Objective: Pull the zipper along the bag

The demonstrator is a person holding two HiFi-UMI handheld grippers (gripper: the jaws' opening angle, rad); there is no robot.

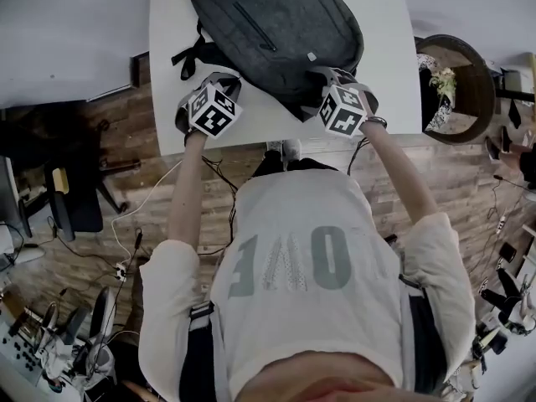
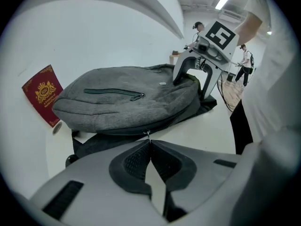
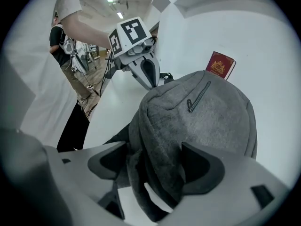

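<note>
A grey backpack (image 1: 280, 32) lies flat on the white table (image 1: 167, 65). In the left gripper view my left gripper (image 2: 149, 142) is shut on the small metal zipper pull (image 2: 148, 134) at the bag's near side seam (image 2: 127, 102). My right gripper (image 3: 155, 169) is shut on a thick fold of the bag's grey fabric (image 3: 162, 140) at its corner. From the head view, the left gripper (image 1: 219, 82) sits at the bag's lower left edge and the right gripper (image 1: 332, 78) at its lower right corner. A closed front-pocket zipper (image 2: 115, 92) runs across the top face.
A dark red booklet (image 2: 43, 94) leans beside the bag, with a small round object (image 2: 57, 126) below it. Black straps (image 1: 194, 53) stick out at the bag's left. An office chair (image 1: 71, 187) stands left of the table, a round basket with a plant (image 1: 456, 82) right.
</note>
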